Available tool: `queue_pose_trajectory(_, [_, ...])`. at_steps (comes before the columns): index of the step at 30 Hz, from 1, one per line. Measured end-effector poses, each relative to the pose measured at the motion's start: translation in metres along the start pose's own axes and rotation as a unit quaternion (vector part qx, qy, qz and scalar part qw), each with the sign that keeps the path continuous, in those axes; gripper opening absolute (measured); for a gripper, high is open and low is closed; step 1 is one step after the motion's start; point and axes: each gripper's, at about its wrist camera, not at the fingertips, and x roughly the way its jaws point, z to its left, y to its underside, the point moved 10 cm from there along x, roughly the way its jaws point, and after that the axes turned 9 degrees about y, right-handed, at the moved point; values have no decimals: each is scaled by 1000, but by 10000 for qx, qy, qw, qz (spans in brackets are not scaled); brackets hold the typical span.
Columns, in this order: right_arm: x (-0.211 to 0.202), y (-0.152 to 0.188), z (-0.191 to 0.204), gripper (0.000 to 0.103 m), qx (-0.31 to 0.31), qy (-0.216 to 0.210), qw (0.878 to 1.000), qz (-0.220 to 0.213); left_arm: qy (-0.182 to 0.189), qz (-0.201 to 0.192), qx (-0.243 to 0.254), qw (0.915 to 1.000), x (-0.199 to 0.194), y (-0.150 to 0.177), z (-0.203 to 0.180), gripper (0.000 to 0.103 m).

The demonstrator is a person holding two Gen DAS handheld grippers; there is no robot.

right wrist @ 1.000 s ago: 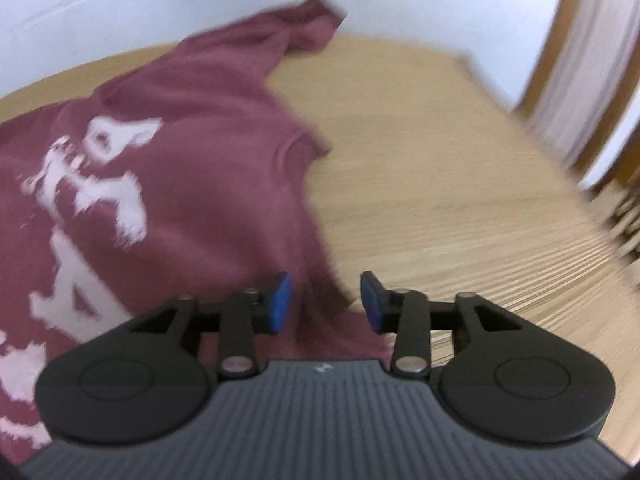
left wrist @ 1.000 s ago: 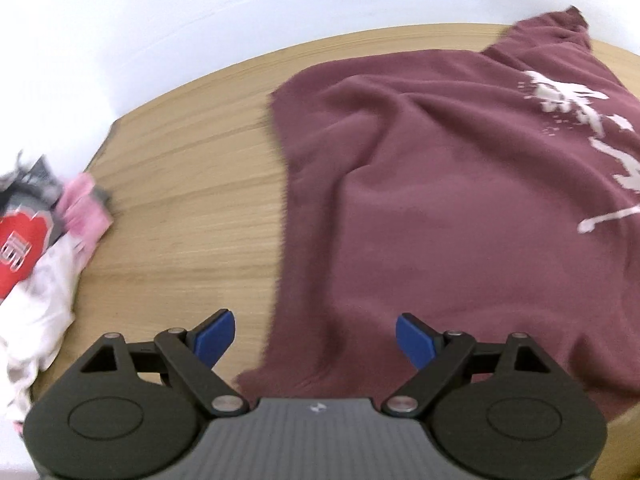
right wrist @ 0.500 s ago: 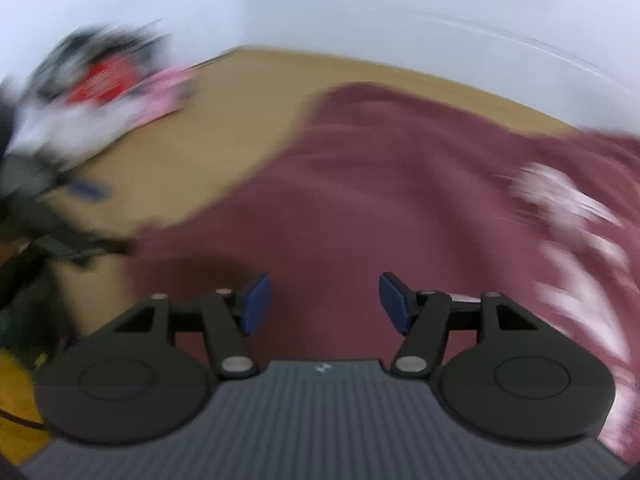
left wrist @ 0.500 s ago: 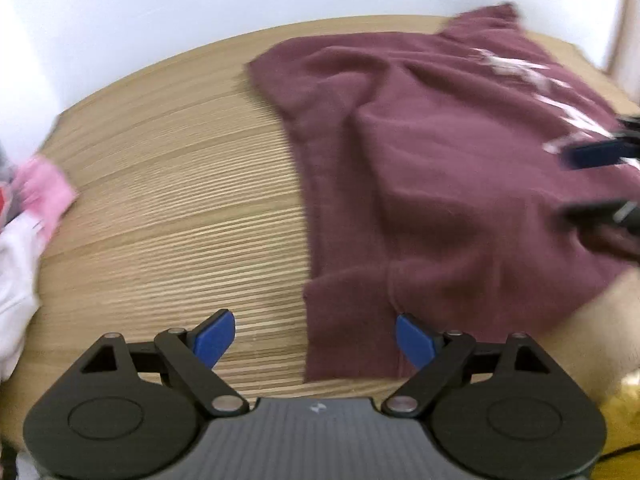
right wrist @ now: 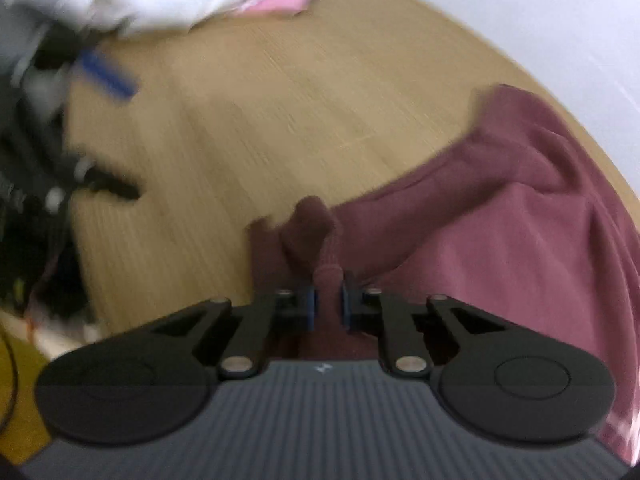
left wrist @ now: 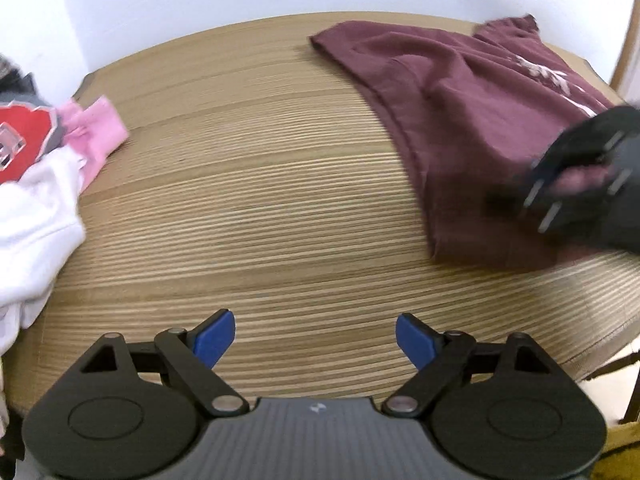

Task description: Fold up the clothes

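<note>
A maroon T-shirt (left wrist: 452, 116) with a white print lies spread on the right half of the wooden table (left wrist: 248, 184). My right gripper (right wrist: 327, 307) is shut on a bunched fold of the maroon T-shirt (right wrist: 492, 224) at its near corner. From the left wrist it shows as a blurred black shape, the right gripper (left wrist: 576, 188), over the shirt's near right part. My left gripper (left wrist: 314, 338) hangs open over bare wood near the front edge, left of the shirt, with nothing between its blue pads.
A heap of other clothes (left wrist: 44, 168), white, pink and red, sits at the table's left end. A white wall runs behind the table. The table's front edge drops off just below my left gripper. A chair leg shows at the far right (left wrist: 628, 396).
My right gripper swung to the shirt's near corner and closed on a fold of it. My left gripper shifted left, off the shirt and over bare wood, still open.
</note>
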Motion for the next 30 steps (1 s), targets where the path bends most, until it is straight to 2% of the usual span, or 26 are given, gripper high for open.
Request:
queue_pose_trajectory(5, [-5,2,27,15,-46,-473,9986,215,-122,69,-236,9996,0,8,28,90])
queue_pose_trajectory(7, [-7,2,38,18,-65,-661,9973,301,-181,68,-330,9993,2,5,36,90])
queue_pose_trajectory(8, [-8,2,43,22,-74,-756,9965,344,-183,35,-351,9992,1,3,34,89])
queue_pose_trajectory(11, [-12,3,58,24,-88,-997,9940,446,-80,-111,-279,9995,1,-12,26,90])
queue_pose_trajectory(15, [-38,-18,46,37,182,-917,9954,-206,188,-231,-101,9995,7,-32,1,90])
queue_pose_trajectory(17, [-43,-30,18,54,468,-781,9951,-396,321,-291,-13,9991,11,-42,-11,90])
queue_pose_trajectory(20, [-48,-50,-28,58,896,-542,9924,-645,521,-380,120,9978,15,-57,-30,90])
queue_pose_trajectory(22, [-25,-68,-69,58,1188,-161,9910,-601,597,-388,270,9971,23,-67,-46,90])
queue_pose_trajectory(26, [60,-111,-139,58,1599,478,9858,-191,663,-272,474,9963,42,-77,-71,90])
queue_pose_trajectory(30, [151,-154,-207,58,1961,1086,9741,290,641,-62,489,9967,58,-77,-87,90])
